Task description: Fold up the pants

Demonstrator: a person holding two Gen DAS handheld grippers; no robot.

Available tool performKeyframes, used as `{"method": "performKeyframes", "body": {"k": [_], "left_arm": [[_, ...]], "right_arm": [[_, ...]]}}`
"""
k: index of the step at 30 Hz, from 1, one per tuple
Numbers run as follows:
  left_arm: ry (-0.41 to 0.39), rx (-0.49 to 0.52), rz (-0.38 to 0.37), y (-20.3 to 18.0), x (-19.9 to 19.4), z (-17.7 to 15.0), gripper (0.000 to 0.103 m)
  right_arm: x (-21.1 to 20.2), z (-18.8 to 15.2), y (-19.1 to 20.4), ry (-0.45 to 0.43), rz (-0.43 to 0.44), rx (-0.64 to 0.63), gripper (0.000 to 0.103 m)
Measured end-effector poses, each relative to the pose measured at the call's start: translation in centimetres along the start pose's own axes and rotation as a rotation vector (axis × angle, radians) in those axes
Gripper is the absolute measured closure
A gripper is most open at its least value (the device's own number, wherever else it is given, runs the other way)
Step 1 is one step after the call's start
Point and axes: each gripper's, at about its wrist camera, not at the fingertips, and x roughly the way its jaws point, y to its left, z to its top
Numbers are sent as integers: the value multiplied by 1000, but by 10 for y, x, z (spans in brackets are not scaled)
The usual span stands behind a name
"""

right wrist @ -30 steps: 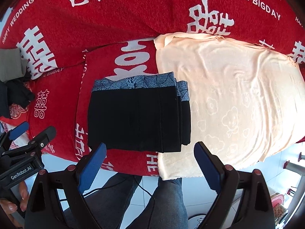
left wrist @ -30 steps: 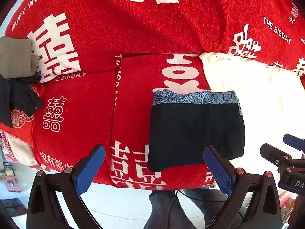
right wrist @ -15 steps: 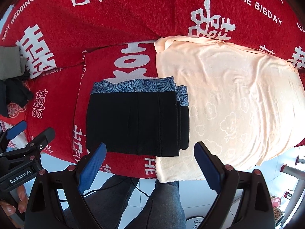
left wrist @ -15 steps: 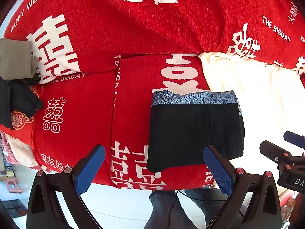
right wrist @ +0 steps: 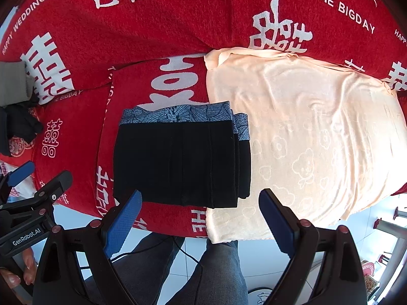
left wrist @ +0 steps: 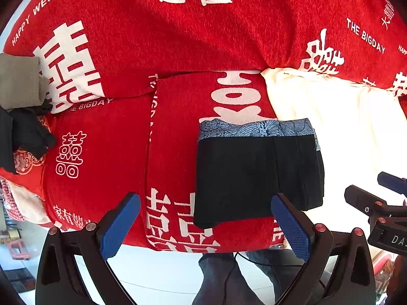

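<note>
Right wrist view: my right gripper (right wrist: pixel 201 218) hangs with its blue-padded fingers (right wrist: pixel 122 223) spread wide, holding nothing, over the near edge of the folded black pants with a blue-grey patterned waistband (right wrist: pixel 178 162) at frame centre. Left wrist view shows my left gripper (left wrist: pixel 203 226) equally wide apart and empty, the pants (left wrist: pixel 254 175) at centre right. They lie on a red cloth (right wrist: pixel 178 25) lettered "HAPPY WEDDING" and "THE BIGDAY", overlapping a peach embossed towel (right wrist: pixel 318 132). "GenRobot.AI" marks the left gripper's body, lower left.

Bright daylight fills both views. In the left view the cream towel (left wrist: pixel 338 132) at 3 o'clock is blown out white. Fisheye bending curves the red cover (right wrist: pixel 178 25), corners go black, and focus stays sharp.
</note>
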Motion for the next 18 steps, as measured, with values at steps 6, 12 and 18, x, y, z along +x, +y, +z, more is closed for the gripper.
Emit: {"method": "performKeyframes", "body": {"k": [6, 12, 18], "left_arm": [[5, -2, -6, -1, 0, 0, 0], [0, -1, -23, -3, 0, -1, 0], [-12, 17, -34, -7, -3, -1, 0]], "right_arm": [[2, -2, -3, 4, 0, -1, 8], [3, -2, 0, 7, -4, -9, 8], [4, -4, -1, 12, -4, -3, 8]]}}
